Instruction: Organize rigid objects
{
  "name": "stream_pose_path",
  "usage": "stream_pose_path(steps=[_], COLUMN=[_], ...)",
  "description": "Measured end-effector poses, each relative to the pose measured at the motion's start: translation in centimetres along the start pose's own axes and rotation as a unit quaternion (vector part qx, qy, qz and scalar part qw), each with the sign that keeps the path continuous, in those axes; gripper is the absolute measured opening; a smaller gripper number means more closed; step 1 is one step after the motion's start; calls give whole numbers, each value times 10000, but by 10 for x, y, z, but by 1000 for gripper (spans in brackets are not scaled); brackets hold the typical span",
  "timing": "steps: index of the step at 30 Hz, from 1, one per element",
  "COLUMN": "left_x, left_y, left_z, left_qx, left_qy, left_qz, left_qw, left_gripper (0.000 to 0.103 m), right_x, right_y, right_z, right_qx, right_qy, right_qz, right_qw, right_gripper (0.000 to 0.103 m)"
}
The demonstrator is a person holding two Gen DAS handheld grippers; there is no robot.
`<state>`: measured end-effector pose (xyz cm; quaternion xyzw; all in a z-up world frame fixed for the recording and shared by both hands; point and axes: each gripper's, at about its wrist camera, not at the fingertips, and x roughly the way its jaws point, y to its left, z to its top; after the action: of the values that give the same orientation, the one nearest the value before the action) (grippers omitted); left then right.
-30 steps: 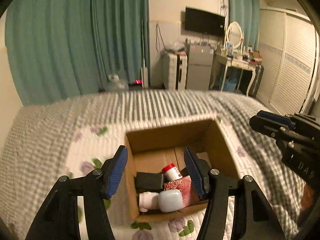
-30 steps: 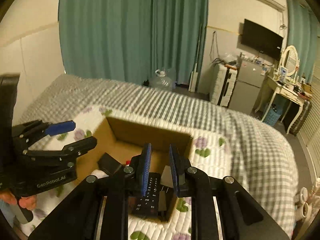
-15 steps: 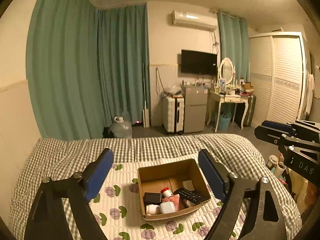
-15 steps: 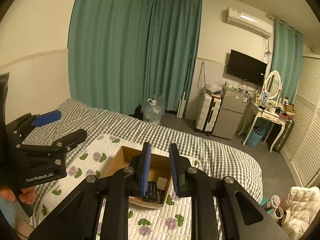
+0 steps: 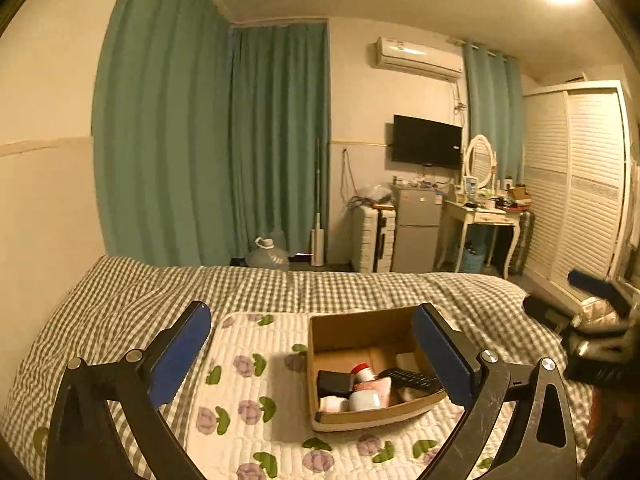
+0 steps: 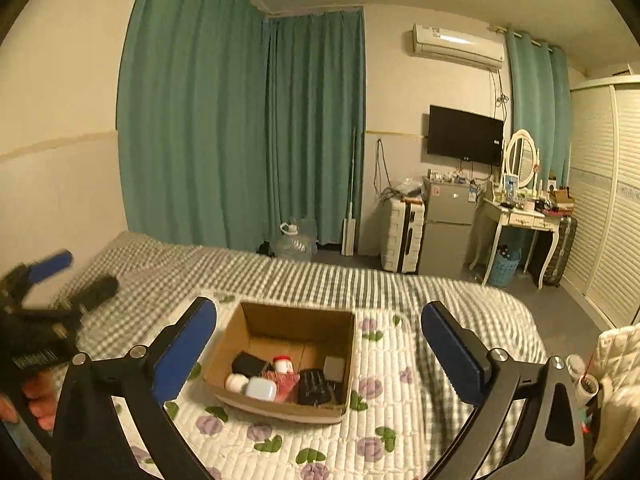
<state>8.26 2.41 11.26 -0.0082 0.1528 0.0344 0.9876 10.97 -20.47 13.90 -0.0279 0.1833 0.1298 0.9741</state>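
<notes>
The left gripper (image 5: 310, 354) and right gripper (image 6: 320, 344) are held wide apart, gripping nothing, above the bed (image 6: 320, 280). Below and between each pair of fingers, a cardboard box (image 6: 294, 322) is seen on the floral quilted mat (image 6: 384, 432), with a remote control (image 6: 314, 388), a red-capped bottle (image 6: 283, 365) and a pale blue case (image 6: 261, 390) packed toward its near wall.

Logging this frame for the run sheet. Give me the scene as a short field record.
surface: bed with floral quilted mat
container: open cardboard box on the mat
contents: remote control, red-capped bottle, black case, pale blue case, white jar
left gripper: jaws wide open, holding nothing
right gripper: jaws wide open, holding nothing
</notes>
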Motion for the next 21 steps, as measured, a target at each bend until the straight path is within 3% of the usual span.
stream_pose_path(steps=[5, 9, 13, 21], left_x=[11, 18, 30, 43], left_y=[9, 4, 0, -8], left_z=[-34, -58, -78, -92], left_qx=[-111, 141, 242, 352], left_qy=[130, 153, 433, 653], left_qz=[28, 139, -55, -90], left_qw=[9998, 9997, 9988, 9972], left_gripper=[103, 103, 103, 103], right_x=[28, 46, 60, 63], right_y=[4, 16, 12, -8], right_z=[-52, -83, -98, -107], right_qx=[-24, -115, 85, 466], right_qy=[54, 204, 532, 670], right_qz=[-67, -11, -126, -378], right_qw=[10000, 9997, 9985, 9959], right_gripper=[103, 103, 103, 103])
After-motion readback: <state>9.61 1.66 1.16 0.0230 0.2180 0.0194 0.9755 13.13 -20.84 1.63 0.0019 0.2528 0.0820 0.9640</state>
